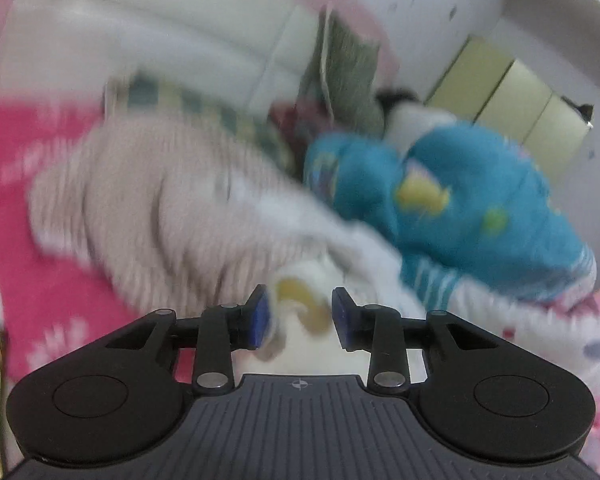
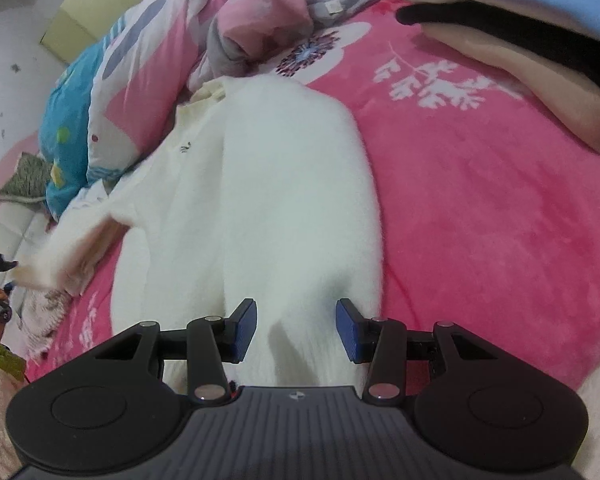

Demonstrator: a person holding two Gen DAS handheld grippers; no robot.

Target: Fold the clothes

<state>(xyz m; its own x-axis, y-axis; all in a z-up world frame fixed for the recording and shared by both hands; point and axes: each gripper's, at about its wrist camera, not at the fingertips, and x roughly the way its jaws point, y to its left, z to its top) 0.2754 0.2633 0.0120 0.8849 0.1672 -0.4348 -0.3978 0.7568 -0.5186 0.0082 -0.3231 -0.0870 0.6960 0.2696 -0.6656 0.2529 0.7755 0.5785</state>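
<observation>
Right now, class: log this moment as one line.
left gripper: open, cloth between fingers | right gripper: open over white garment | pink blanket beneath

Pink floral bedspread (image 2: 480,208), white padded headboard (image 1: 140,28), scuffed white wall (image 1: 440,0) with pale yellow-green cabinet doors (image 1: 512,92)

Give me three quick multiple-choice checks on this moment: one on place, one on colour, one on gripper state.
1. Where does the fluffy white garment lie?
A. On the pink floral blanket
B. On a wooden floor
C. In a basket

2. What colour are the pads on the right gripper?
A. Red
B. Blue
C. Yellow

3. How do the right gripper's jaws stand?
A. Shut on a sock
B. Shut on nothing
C. Open, white fabric between them

Answers:
1. A, since the pink floral blanket surrounds the garment in the right wrist view.
2. B, since both pads show blue faces.
3. C, since a wide gap separates the pads, with the garment visible through it.
</observation>
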